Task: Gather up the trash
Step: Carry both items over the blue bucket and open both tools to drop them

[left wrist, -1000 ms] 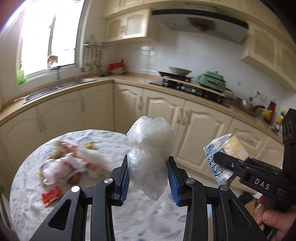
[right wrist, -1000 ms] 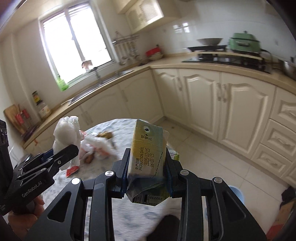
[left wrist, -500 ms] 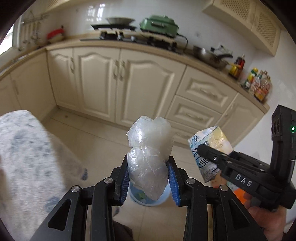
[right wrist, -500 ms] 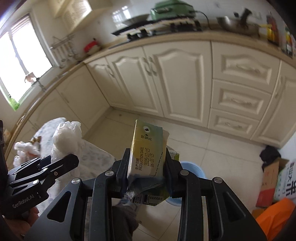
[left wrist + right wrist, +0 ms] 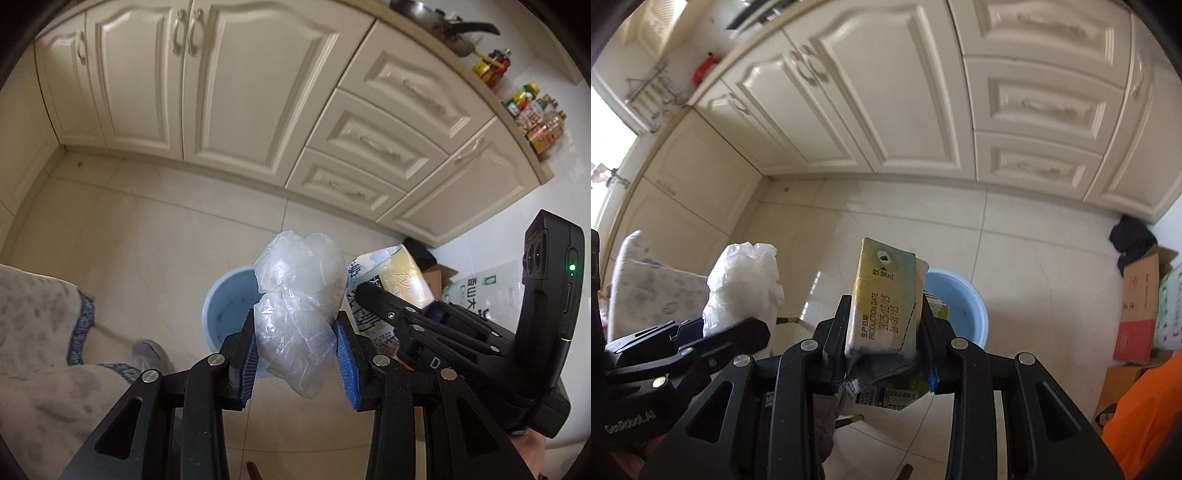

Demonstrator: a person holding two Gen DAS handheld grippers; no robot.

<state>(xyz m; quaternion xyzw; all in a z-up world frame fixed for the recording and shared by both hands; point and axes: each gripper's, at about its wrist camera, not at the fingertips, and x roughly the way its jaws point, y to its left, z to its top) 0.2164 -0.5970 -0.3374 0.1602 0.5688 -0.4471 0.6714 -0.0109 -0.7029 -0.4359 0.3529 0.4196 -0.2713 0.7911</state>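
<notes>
left gripper (image 5: 295, 354): clenched on crumpled plastic bag (image 5: 299, 295), wad bulging above the pads | right gripper (image 5: 884, 350): grasping drink carton (image 5: 884, 299), upright between the pads, crushed end hanging below | beyond both jaws: blue bin (image 5: 964, 302) on floor tiles (image 5: 886, 221) | farthest: cabinets (image 5: 240, 81)

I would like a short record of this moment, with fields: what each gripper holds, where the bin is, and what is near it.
left gripper: shut on crumpled plastic bag
right gripper: shut on drink carton
bin: blue bucket, on the floor tiles, beyond both grippers
nearby: cardboard boxes by the wall, cream cabinets behind
trash released: not yet
</notes>
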